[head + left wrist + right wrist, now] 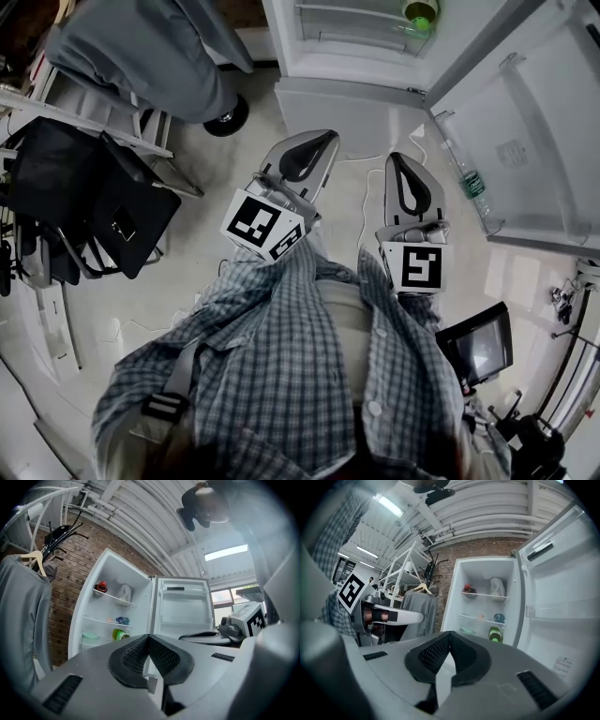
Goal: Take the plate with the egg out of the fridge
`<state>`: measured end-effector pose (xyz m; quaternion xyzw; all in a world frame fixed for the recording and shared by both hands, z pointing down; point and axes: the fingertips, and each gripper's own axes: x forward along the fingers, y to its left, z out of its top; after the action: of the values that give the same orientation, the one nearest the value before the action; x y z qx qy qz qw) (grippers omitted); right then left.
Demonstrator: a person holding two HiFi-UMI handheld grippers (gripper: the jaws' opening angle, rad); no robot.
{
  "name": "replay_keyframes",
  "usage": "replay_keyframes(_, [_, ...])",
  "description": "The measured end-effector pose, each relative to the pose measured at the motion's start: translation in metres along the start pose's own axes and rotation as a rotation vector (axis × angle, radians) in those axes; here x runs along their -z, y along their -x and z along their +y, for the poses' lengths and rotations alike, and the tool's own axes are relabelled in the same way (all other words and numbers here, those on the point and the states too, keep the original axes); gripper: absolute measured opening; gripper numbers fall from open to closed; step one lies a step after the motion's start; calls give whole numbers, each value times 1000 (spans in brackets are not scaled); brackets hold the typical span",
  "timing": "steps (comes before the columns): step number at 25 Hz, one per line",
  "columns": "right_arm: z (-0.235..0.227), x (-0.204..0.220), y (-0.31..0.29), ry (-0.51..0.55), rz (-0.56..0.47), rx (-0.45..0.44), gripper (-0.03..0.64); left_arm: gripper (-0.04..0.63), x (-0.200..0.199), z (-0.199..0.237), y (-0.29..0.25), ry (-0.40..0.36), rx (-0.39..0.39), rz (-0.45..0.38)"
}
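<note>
The fridge (356, 56) stands open ahead of me, its door (525, 141) swung out to the right. On a low shelf lies a pale green plate (466, 631) (89, 637), beside a green cup (494, 633) (120, 633) (421, 13). A small orange thing (481, 616) on the middle shelf is too small to identify. My left gripper (325, 138) (149, 637) and right gripper (396, 157) (450, 633) are held at my chest, well short of the fridge. Both point toward it, shut, with nothing between their jaws.
The upper shelves hold a red bowl (468, 590), a white bag (498, 587) and a blue item (499, 618). A bottle (472, 183) stands in the door rack. A grey garment (159, 52) on a rack and black bags (84, 192) stand left. A monitor (478, 347) sits low right.
</note>
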<state>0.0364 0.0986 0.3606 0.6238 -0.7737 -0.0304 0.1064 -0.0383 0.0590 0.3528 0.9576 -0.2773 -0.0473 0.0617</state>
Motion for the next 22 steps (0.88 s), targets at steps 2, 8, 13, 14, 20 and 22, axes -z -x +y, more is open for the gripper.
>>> replay_keyframes(2, [-9,-13,-17,2,-32,6,7,8,-8,11,-14,-6,3,-12])
replay_keyframes(8, [-26,-24,-63,-5,-57,11,7,8,-17,45,-47,-24,15,-18])
replay_keyframes(13, [-29,-19,-92,-7,-38,17,8,8,-15,73,-61,9,5,-39])
replay_keyframes(14, [-29,-18,-96,-11,-35,18,7,7,-14,75,-63,12,7,-37])
replay_keyframes(20, [-28,-20,-113,-7,-39,0,8,8,-10,86,-70,13,11,-15])
replay_keyframes(22, [-32,-18,-119,-4,-24,-4,7,7,-11,91,-74,14,4,-20])
